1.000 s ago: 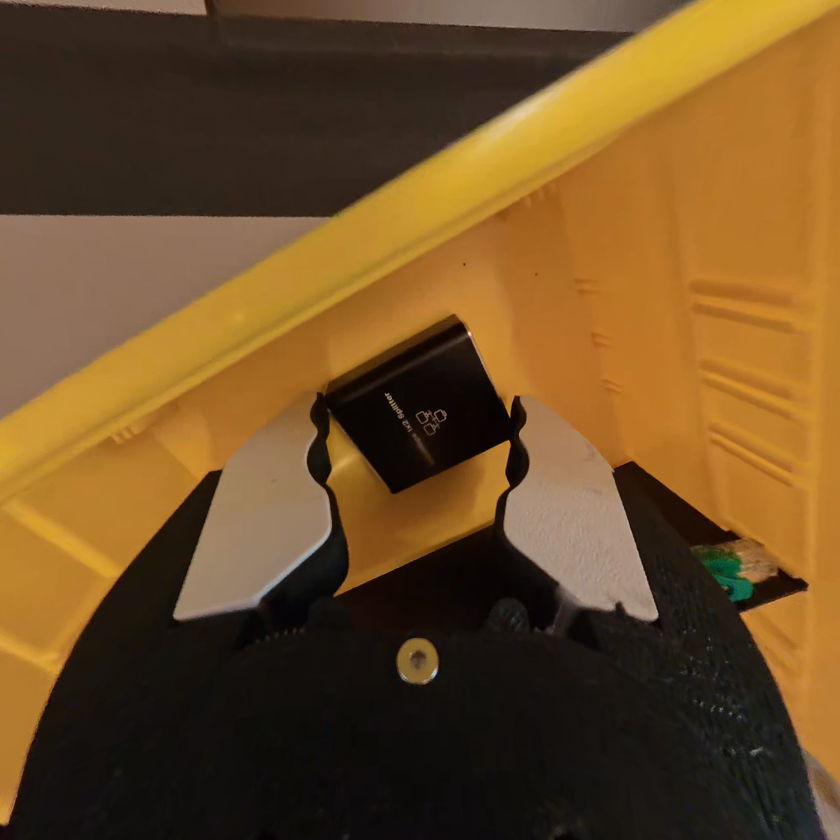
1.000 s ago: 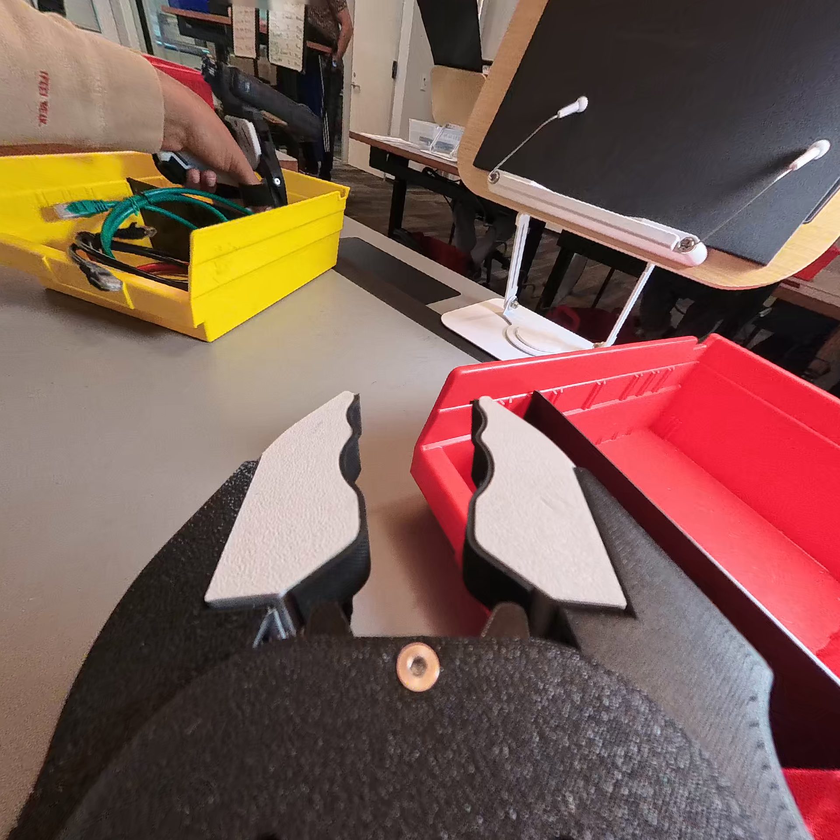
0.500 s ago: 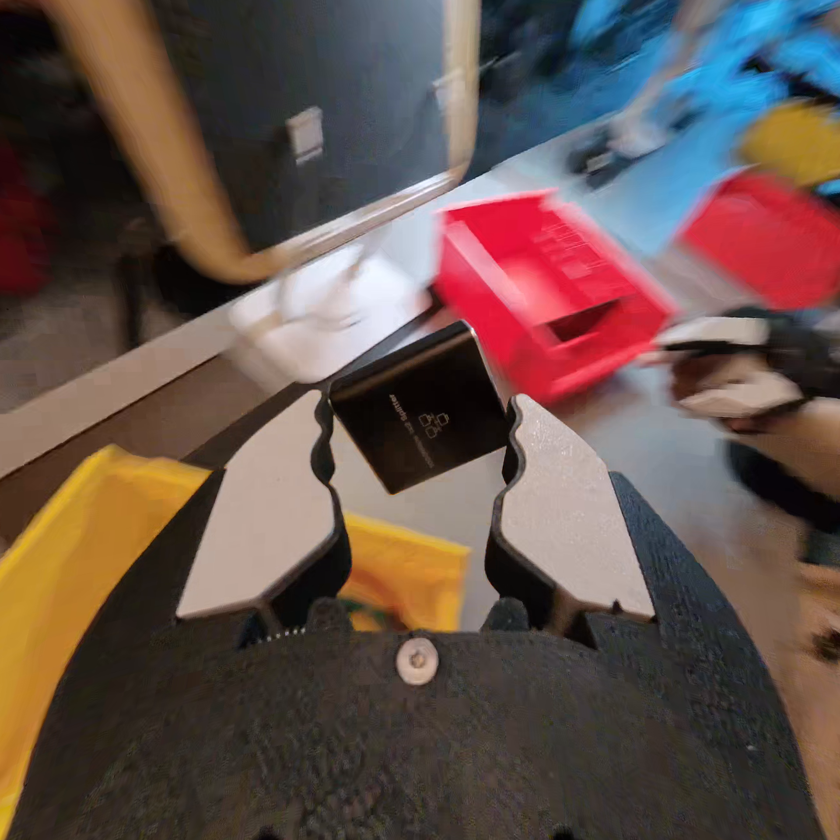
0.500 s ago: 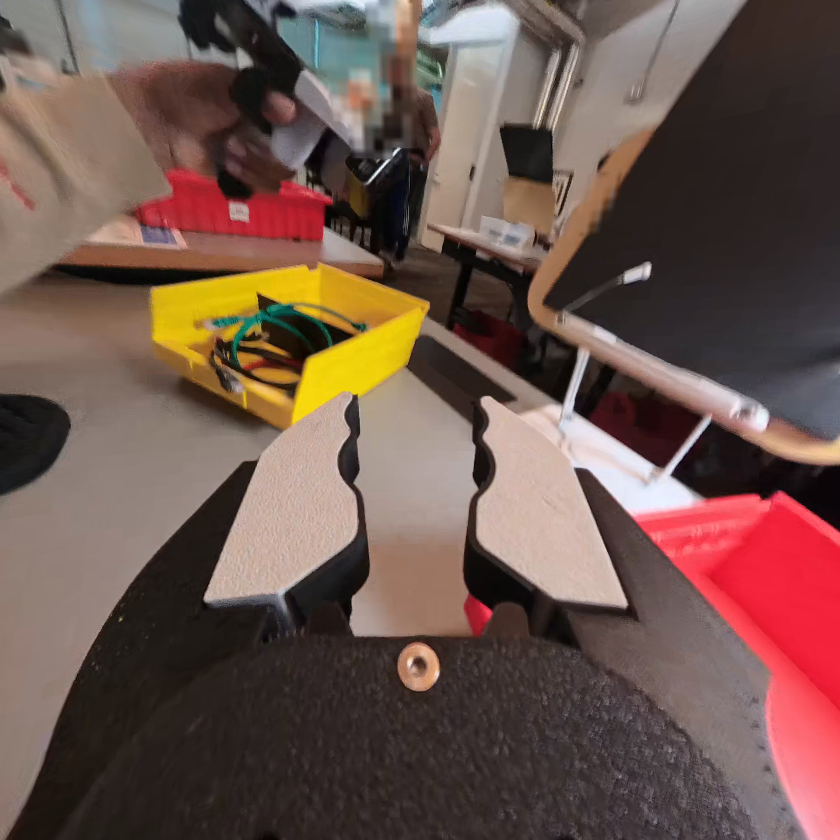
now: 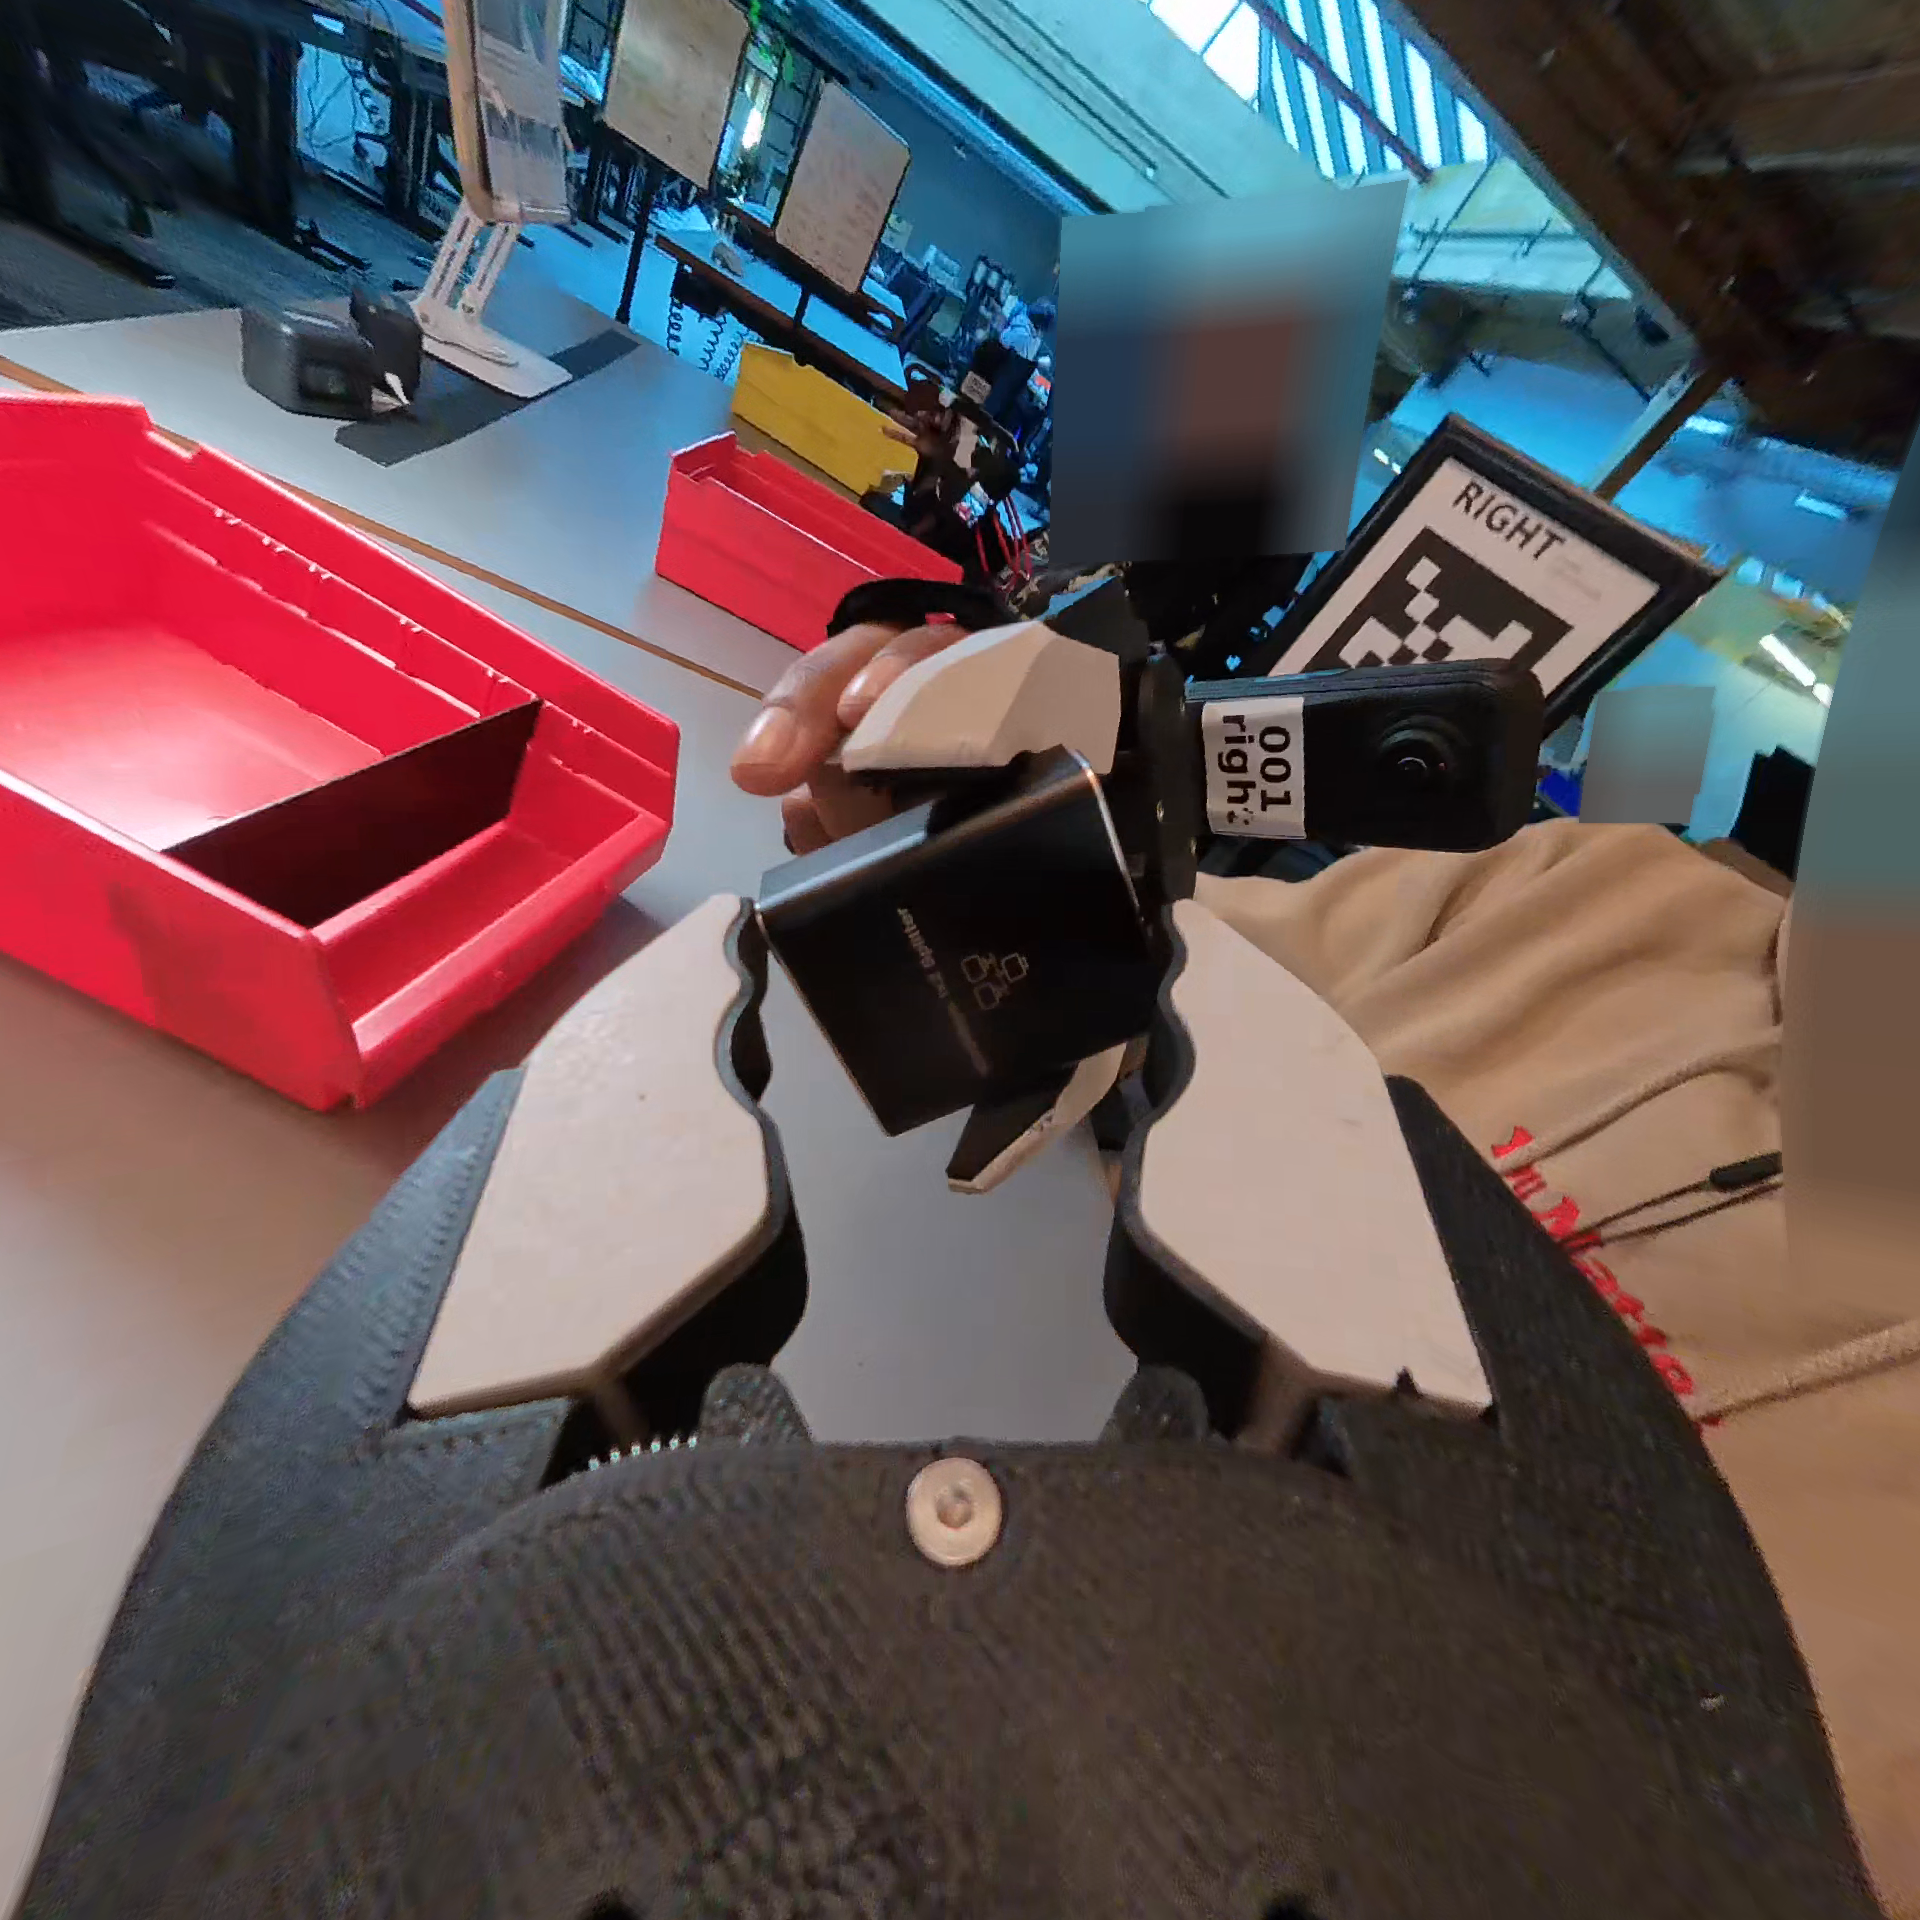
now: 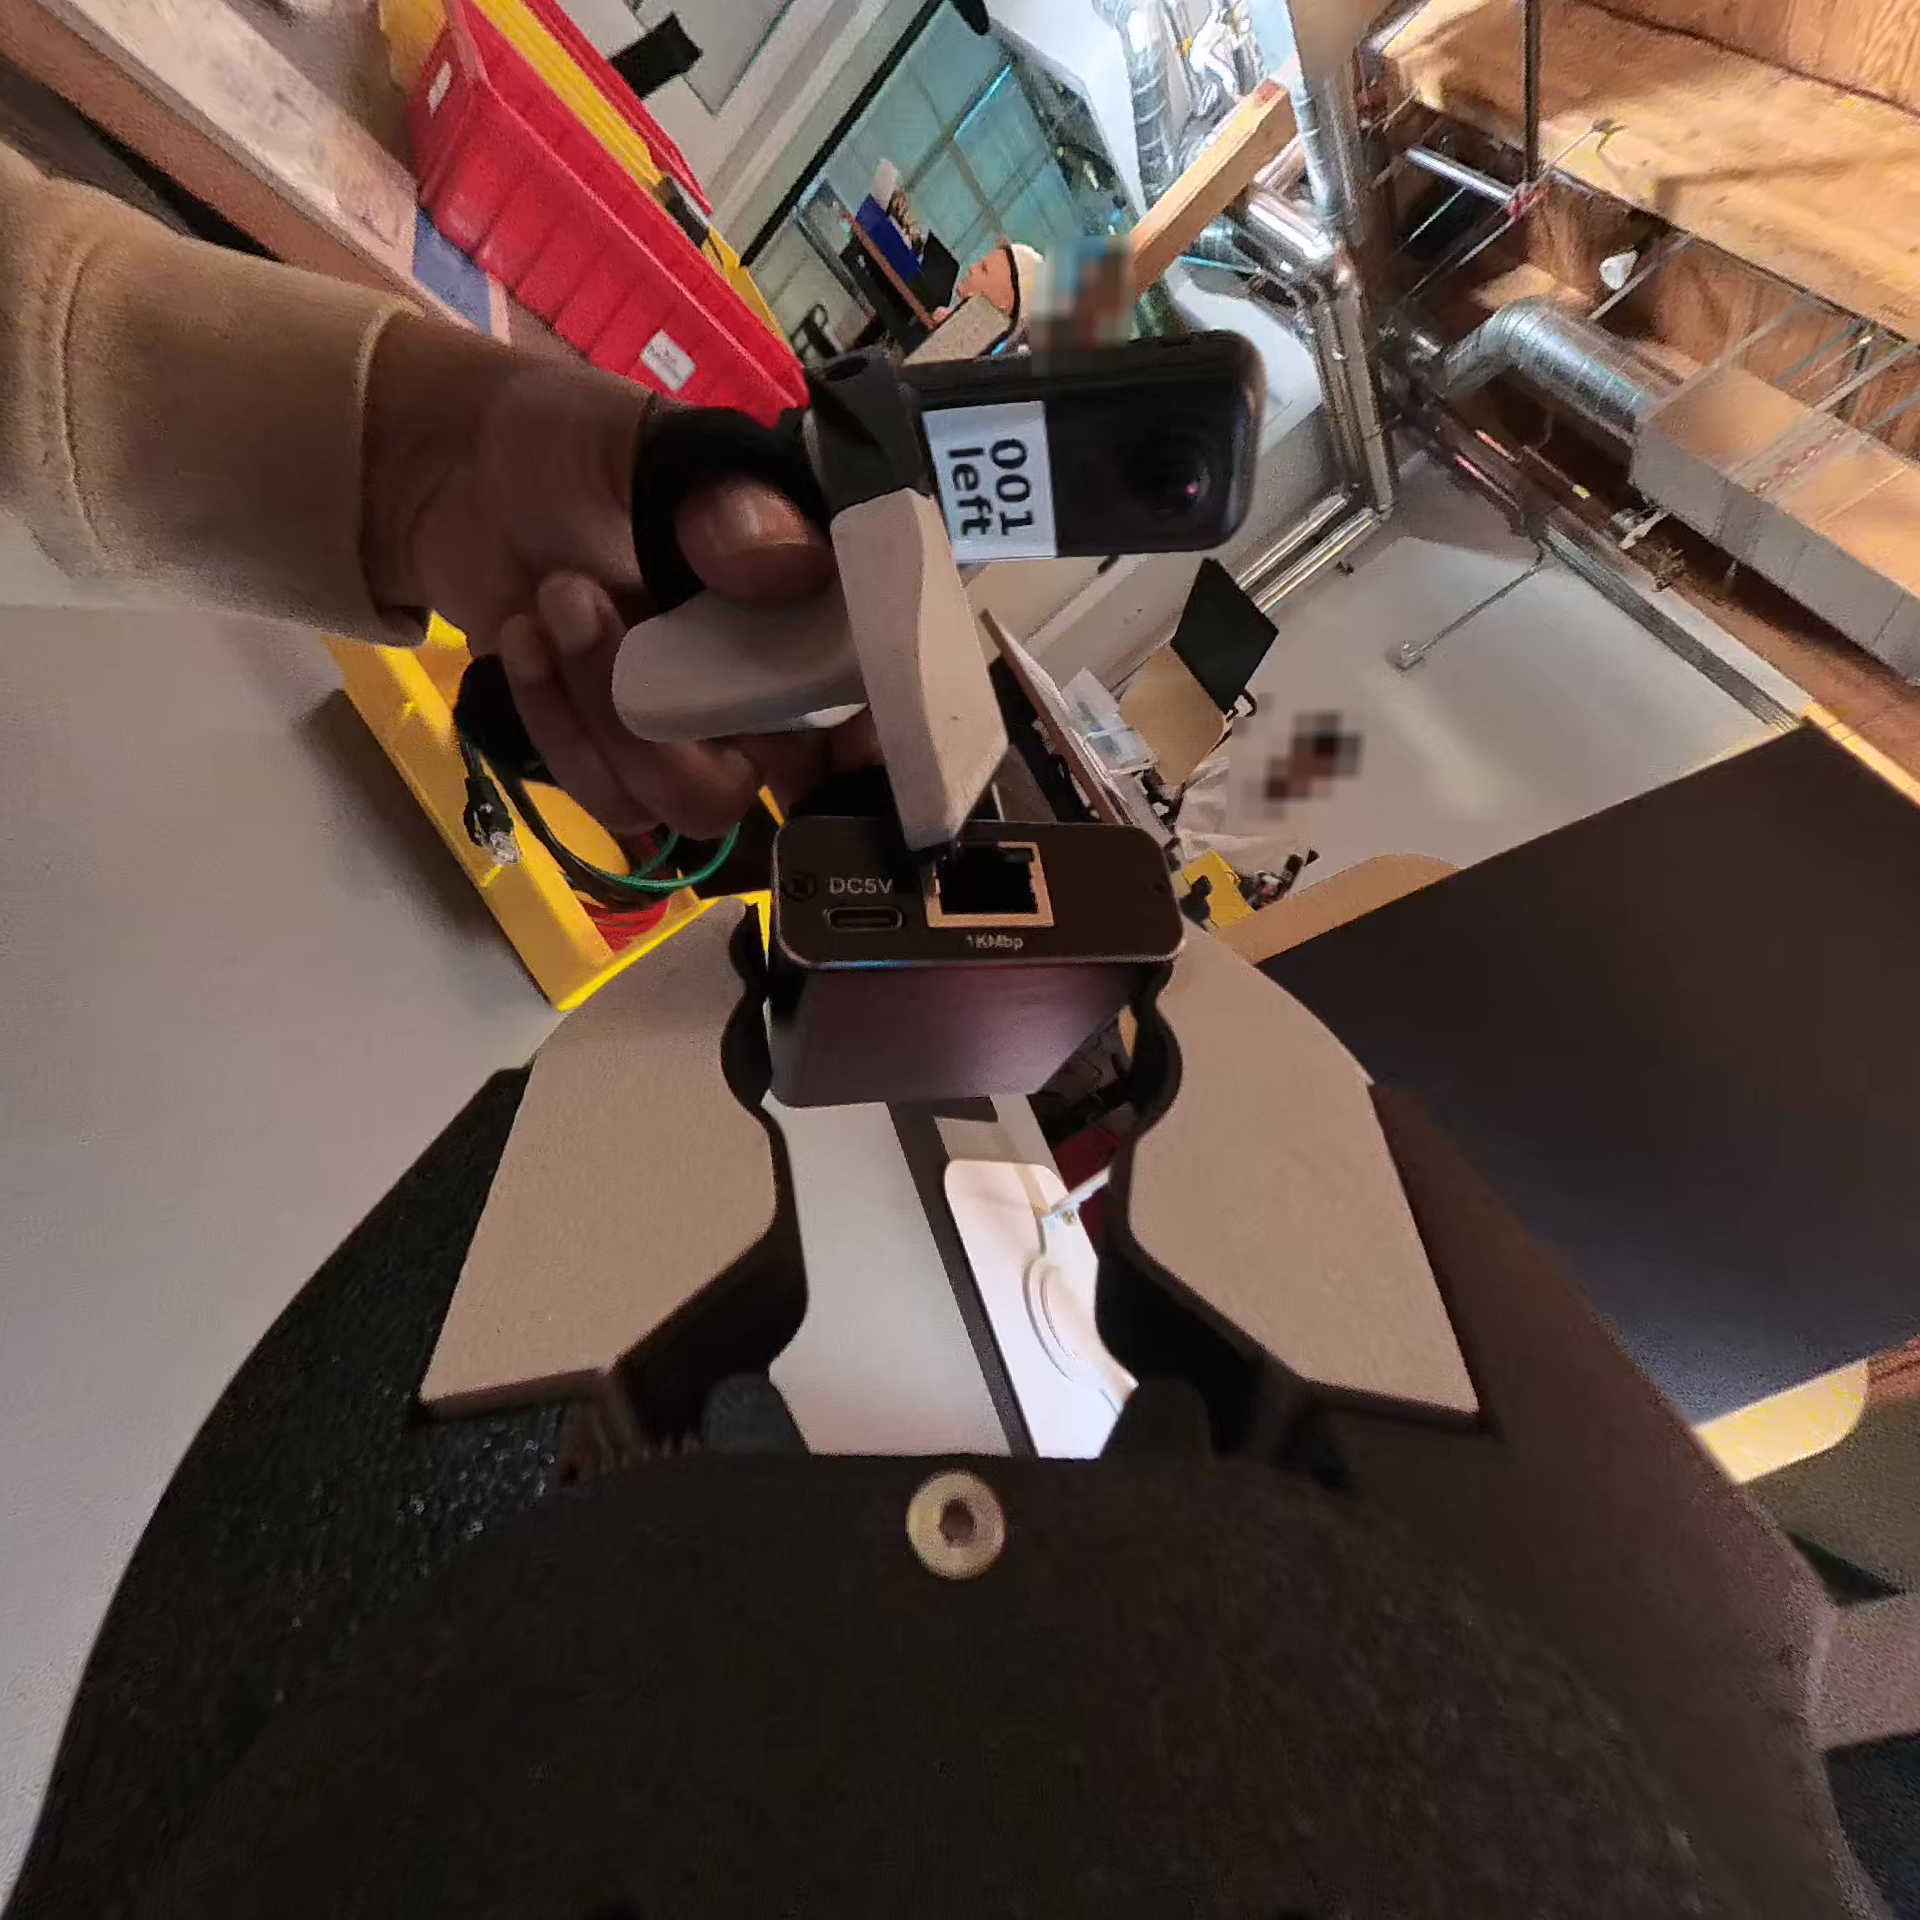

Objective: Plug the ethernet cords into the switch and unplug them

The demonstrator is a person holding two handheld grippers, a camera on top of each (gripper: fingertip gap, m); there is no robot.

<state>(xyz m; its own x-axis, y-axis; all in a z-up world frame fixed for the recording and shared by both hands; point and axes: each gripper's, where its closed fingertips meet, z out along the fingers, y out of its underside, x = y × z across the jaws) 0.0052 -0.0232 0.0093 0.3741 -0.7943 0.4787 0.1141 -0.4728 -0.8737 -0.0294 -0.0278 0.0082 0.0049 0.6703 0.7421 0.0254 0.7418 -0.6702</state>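
The switch (image 5: 966,966) is a small black box held in the air between both grippers. My left gripper (image 5: 956,997) is shut on it, one fingertip on each side. In the left wrist view the right gripper's fingers (image 5: 977,696) sit above and below the box. In the right wrist view my right gripper (image 6: 956,997) clamps the switch (image 6: 935,1029) by its sides, with its port face (image 6: 987,883) towards the camera and no cord in the port. The left gripper's finger (image 6: 914,665) rests on its top edge. Green and black ethernet cords (image 6: 582,873) lie in the yellow bin (image 6: 416,717).
A red bin (image 5: 312,831) with a black divider stands on the grey table at the left, and a second red bin (image 5: 769,551) farther back. A black board on a white stand (image 6: 1610,1091) is at the right. The person's beige sleeve (image 5: 1507,987) is close behind. My two grippers' fingertips are within a few centimetres of each other.
My left gripper lifted the switch out of the yellow bin and swung it towards the right gripper. The right gripper rose from the table, opened wider and now clamps the switch.
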